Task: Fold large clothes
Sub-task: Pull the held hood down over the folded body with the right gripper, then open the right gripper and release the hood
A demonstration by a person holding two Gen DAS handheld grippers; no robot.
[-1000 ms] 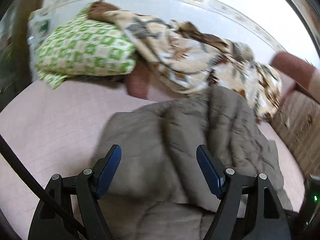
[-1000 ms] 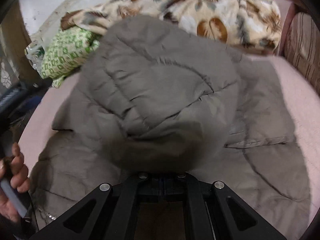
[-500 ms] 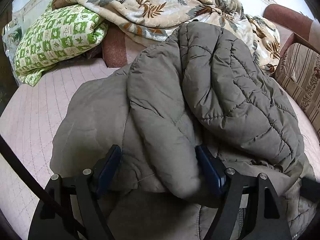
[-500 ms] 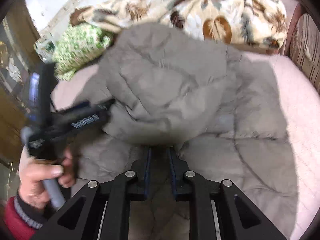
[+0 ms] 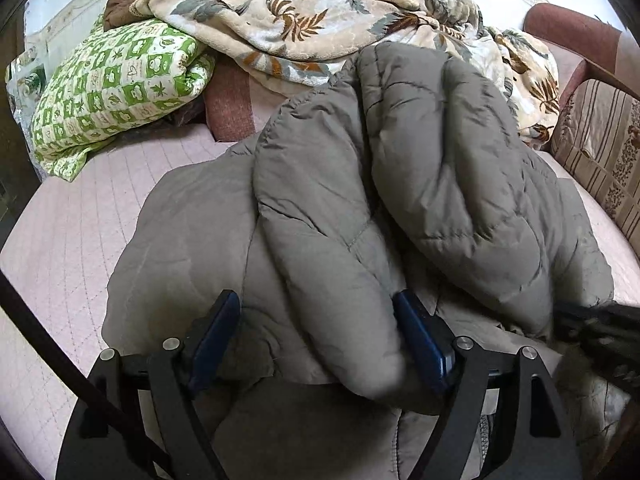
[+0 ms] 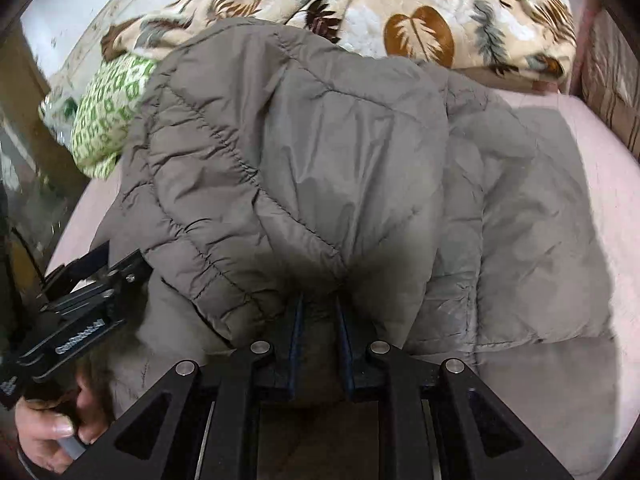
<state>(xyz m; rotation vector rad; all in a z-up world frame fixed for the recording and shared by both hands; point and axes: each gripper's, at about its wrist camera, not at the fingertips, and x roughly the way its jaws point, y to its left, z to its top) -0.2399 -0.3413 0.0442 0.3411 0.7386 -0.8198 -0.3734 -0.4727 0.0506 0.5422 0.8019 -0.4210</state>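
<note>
A grey quilted jacket (image 5: 440, 168) lies on the pink bed, with two padded parts folded side by side over its body. My left gripper (image 5: 316, 304) is open and low over the jacket. One padded fold lies loosely between its blue pads (image 5: 420, 340). My right gripper (image 6: 319, 304) has its jaws opening, a narrow gap apart, and the edge of the other fold (image 6: 300, 152) drapes over its tips without being pinched. In the right wrist view the left gripper (image 6: 80, 280) shows at the lower left, held by a hand (image 6: 52, 428).
A leaf-patterned blanket (image 5: 320, 28) and a green-and-white pillow (image 5: 116, 88) are heaped at the bed's far end. A striped sofa arm (image 5: 600, 140) borders the right side. Pink quilted bed cover (image 5: 80, 220) lies bare left of the jacket.
The left gripper came down onto the jacket, then held still. The right gripper, shut on the fold a second ago, has parted its jaws and drawn back. The fold now rests on the jacket.
</note>
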